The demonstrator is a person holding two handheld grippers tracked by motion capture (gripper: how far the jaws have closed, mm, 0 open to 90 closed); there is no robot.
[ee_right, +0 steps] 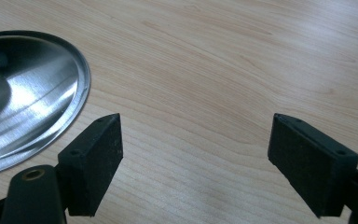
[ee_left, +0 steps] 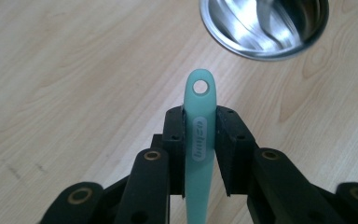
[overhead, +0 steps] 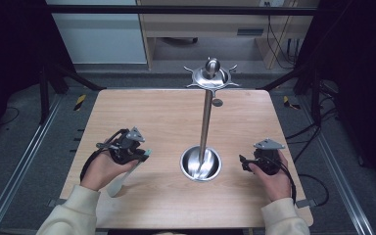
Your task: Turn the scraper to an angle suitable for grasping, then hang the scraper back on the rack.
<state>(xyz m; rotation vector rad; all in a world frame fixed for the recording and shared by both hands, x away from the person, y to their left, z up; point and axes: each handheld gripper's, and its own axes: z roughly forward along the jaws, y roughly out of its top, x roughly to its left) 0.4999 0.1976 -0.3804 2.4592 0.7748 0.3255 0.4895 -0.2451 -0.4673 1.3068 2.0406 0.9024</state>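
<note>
A pale turquoise silicone utensil with a round hole at the tip of its handle [ee_left: 199, 135] is clamped in the left hand-held gripper [ee_left: 200, 122]; in the left gripper view the two black pads are pressed against either side of the handle, with the holed tip standing out beyond them. In the high view the left hand-held gripper [overhead: 144, 153] is seen at the left of the light wooden worktop [overhead: 166, 112], and the utensil's whitish blade end [overhead: 120, 180] is seen slanting down from under the hand toward the worktop's near edge.

The right hand-held gripper [ee_right: 196, 154] is held wide open, with nothing between its black pads but bare wood grain. In the high view it [overhead: 243, 163] is placed at the right of the worktop, pointed toward the stand.

Between the two hands a polished steel stand is set: a round dished base [overhead: 200, 163], a slim upright pole [overhead: 206, 120] and a disc with hooks around its rim at the top [overhead: 211, 77]. The base's edge is seen just ahead of the utensil in the left gripper view [ee_left: 265, 28] and near the left pad in the right gripper view [ee_right: 32, 102].
</note>
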